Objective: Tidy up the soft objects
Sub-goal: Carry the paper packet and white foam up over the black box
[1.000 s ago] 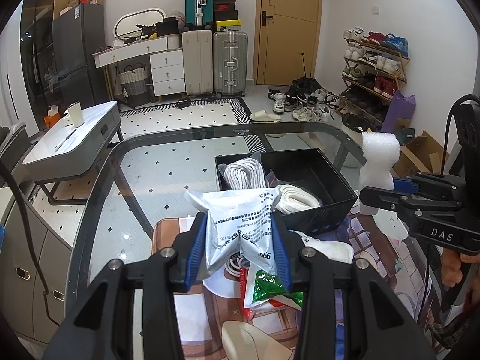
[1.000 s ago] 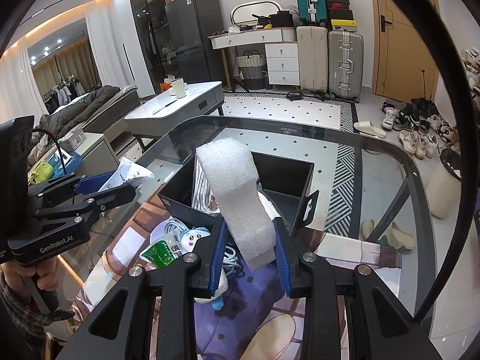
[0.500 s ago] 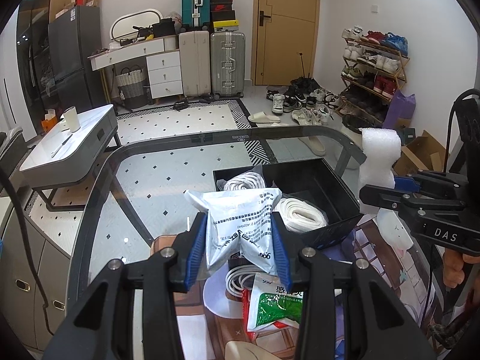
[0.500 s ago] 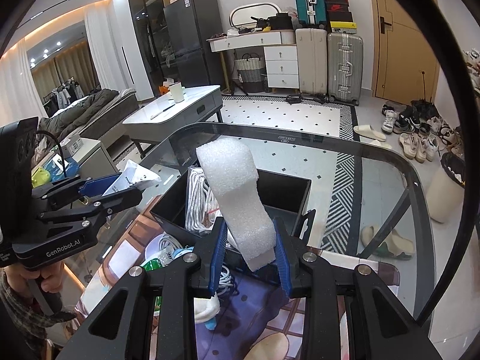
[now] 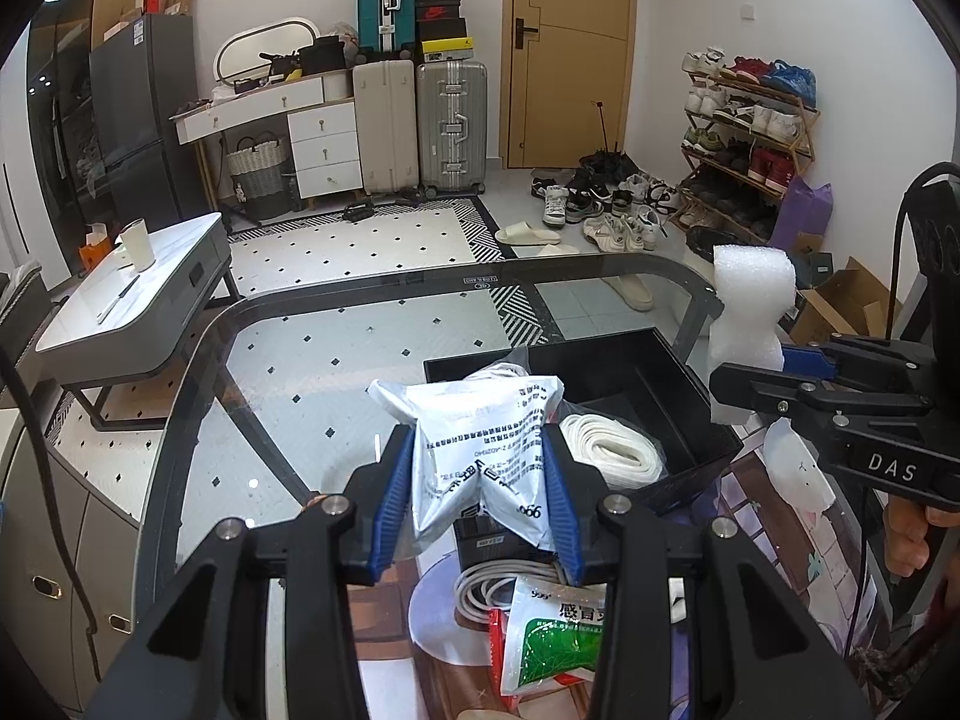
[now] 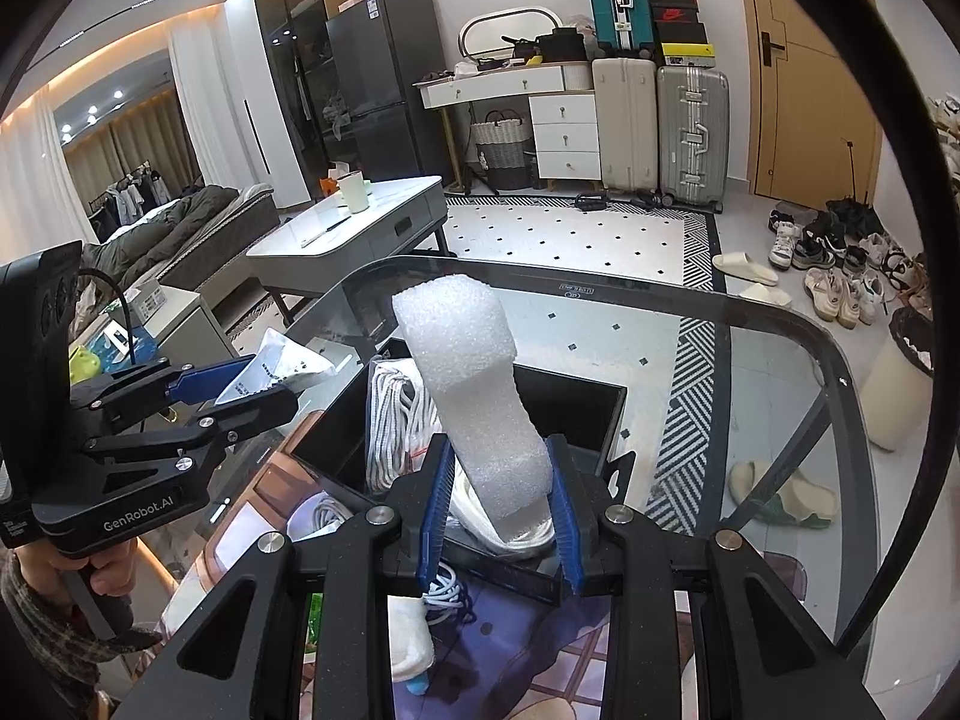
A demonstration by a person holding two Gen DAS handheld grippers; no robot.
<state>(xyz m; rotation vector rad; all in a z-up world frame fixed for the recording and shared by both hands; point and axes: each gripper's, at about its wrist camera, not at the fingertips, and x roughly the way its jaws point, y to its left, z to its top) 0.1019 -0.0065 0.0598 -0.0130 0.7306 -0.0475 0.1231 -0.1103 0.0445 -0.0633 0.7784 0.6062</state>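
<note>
The left tool [image 5: 477,501] is clenched on a silvery pouch [image 5: 477,444], held up in the air just short of the black bin [image 5: 690,384] on the glass table [image 5: 270,372]. The right tool [image 6: 498,516] grips a white foam block [image 6: 474,396] by its lower end, so most of the block sticks up past the pads, above the bin's near edge. Inside the bin I can see a coil of white strap [image 5: 612,444] and a bundle of striped cord [image 6: 390,420]; more cable [image 5: 504,582] and a green sachet [image 5: 555,636] lie on the mat in front.

Both loads look ready to drop into the bin, and that is where I'd expect trouble. The two tools are close together over one opening and could knock each other. The pouch is slick and pinched at its waist, so it may slip early and land on the table. The foam is light and springy; released too high, it may bounce off the strap and tumble out
</note>
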